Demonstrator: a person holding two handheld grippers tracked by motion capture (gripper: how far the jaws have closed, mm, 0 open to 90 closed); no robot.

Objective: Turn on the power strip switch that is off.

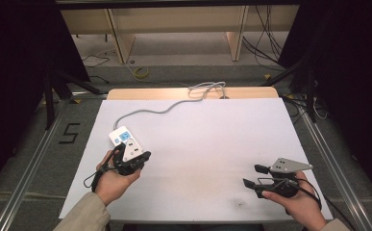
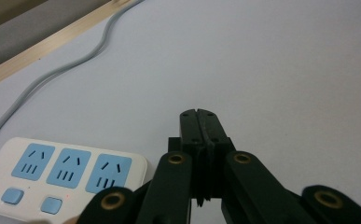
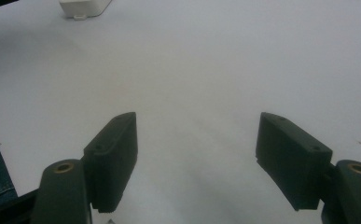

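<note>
The white power strip (image 1: 127, 143) lies at about nine o'clock on the white counter (image 1: 198, 144), its long side angled toward eleven o'clock, and its grey cord (image 1: 150, 111) runs off toward the counter's far edge at twelve. Your left gripper (image 1: 134, 161) sits at the strip's near end, its grey plate partly covering that end in the high view. In the left gripper view the strip (image 2: 61, 179) lies just beside the jaws at their eight o'clock, apart from the tips, which point past it over bare counter.

Your left jaws are pressed fully together with nothing between them (image 2: 201, 123). Your right gripper (image 1: 253, 175) rests at about four o'clock on the counter, well apart from the strip, its jaws spread wide and holding nothing (image 3: 194, 154); they point across toward the strip.

The left gripper view gives you three blue sockets in a row and two blue buttons (image 2: 12, 195) below them, detail the high view blurs. The right gripper view catches one white end of the strip (image 3: 85, 7) far off at eleven o'clock.
</note>
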